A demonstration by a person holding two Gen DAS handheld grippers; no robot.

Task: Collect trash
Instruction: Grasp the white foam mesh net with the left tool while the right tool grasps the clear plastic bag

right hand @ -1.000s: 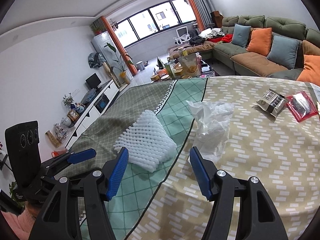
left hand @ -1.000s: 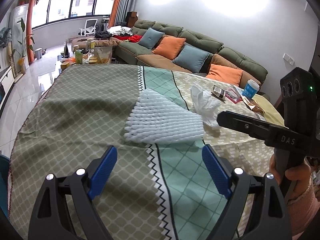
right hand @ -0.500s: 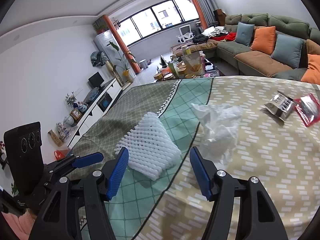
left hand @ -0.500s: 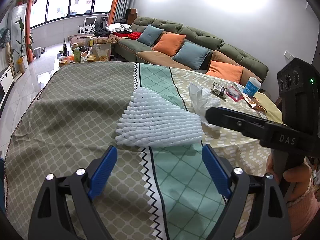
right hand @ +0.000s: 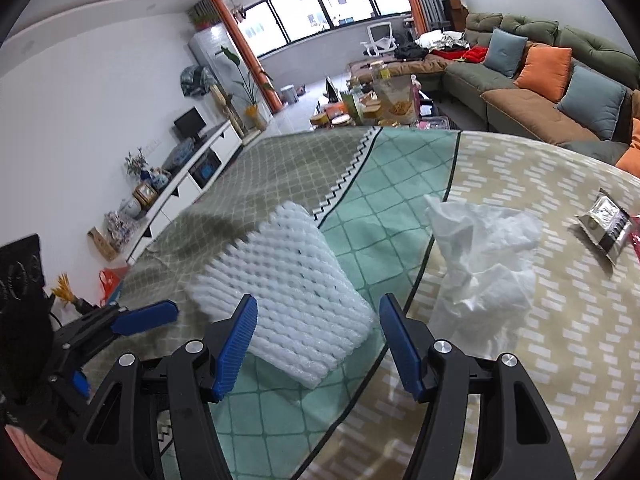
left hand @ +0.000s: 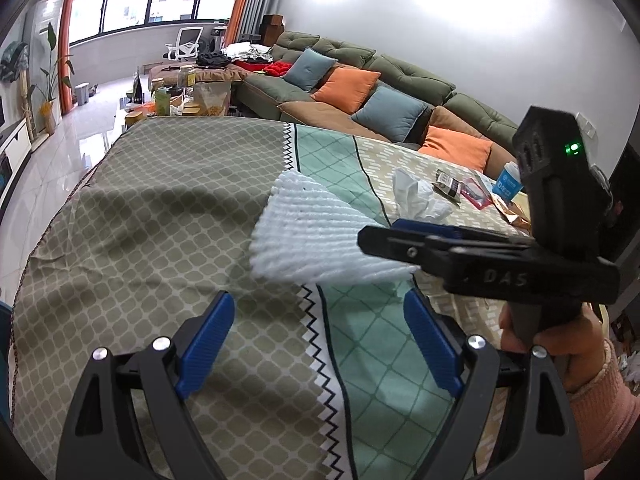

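The white foam net (right hand: 280, 296) lies flat on the table (right hand: 520, 360), just ahead of the right gripper (right hand: 316, 344), whose jaws are apart and empty. It looks bumpy and soft. The left gripper (left hand: 320, 344) waits nearby, jaws wide apart too.

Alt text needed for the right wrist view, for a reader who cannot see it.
The open right gripper hovers over a white foam net sleeve on a patterned tablecloth. A crumpled white tissue lies right of it, a silver wrapper farther right; the left gripper shows at the left.
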